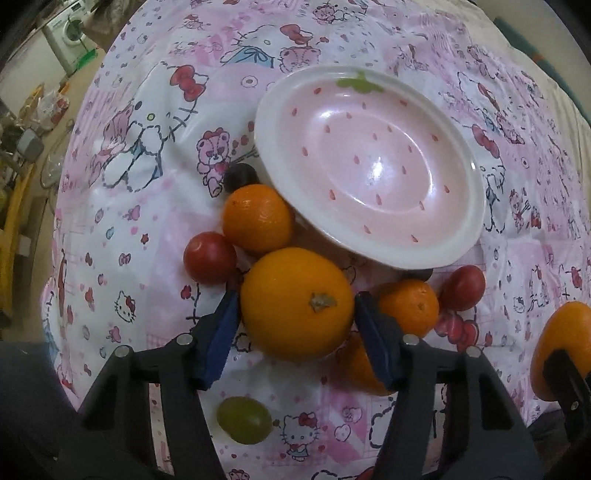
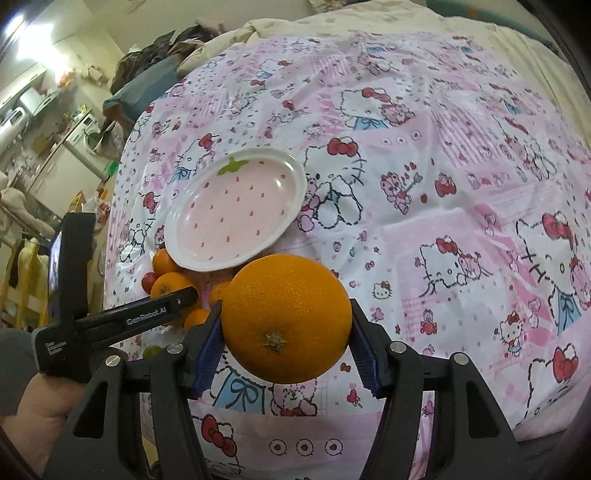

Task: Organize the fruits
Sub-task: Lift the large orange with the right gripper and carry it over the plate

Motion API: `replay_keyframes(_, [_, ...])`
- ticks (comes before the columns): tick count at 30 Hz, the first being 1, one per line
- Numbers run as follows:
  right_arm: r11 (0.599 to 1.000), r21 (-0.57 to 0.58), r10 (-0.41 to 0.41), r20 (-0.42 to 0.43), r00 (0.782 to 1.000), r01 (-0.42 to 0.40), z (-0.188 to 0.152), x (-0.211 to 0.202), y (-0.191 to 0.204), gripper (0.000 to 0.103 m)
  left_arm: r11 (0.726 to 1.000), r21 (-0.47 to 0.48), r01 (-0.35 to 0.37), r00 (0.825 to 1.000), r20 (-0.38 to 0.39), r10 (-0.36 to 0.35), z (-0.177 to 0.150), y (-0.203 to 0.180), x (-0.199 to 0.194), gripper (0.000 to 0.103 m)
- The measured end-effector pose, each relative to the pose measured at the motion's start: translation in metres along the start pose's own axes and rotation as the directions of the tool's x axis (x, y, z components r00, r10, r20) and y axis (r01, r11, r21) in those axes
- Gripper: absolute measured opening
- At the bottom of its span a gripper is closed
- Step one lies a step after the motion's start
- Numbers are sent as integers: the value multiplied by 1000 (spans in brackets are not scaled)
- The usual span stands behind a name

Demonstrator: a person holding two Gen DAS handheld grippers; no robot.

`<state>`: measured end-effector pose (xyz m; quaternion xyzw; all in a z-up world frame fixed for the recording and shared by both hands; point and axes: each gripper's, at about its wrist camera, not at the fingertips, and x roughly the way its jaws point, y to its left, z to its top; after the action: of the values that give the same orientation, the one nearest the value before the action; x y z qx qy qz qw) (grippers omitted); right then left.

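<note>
My left gripper [image 1: 295, 310] is shut on a large orange [image 1: 295, 302] just in front of the pink strawberry plate [image 1: 469, 229], which is tilted on fruit. Around it lie a smaller orange [image 1: 257, 216], a mandarin [image 1: 409, 306], two red tomatoes [image 1: 209, 257] [image 1: 462, 288], a dark grape [image 1: 241, 177] and a green grape [image 1: 243, 420]. My right gripper [image 2: 286, 321] is shut on another large orange [image 2: 286, 319], held above the cloth to the right of the plate [image 2: 177, 240]. The left gripper [image 2: 184, 295] shows in the right wrist view.
A pink Hello Kitty cloth [image 2: 443, 184] covers the bed. The cloth's left edge drops to a floor with a washing machine [image 1: 68, 31] and clutter. Bedding and clothes [image 2: 155, 62] lie piled at the far left end of the bed.
</note>
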<state>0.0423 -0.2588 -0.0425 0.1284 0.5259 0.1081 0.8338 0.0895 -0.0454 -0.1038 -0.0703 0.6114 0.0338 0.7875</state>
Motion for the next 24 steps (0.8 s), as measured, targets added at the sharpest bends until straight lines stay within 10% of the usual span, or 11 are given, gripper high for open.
replay_keyframes(24, [999, 1, 40, 30, 999, -40, 15, -5, 7, 64, 996, 71, 50, 996, 76, -55, 21, 16, -77, 53])
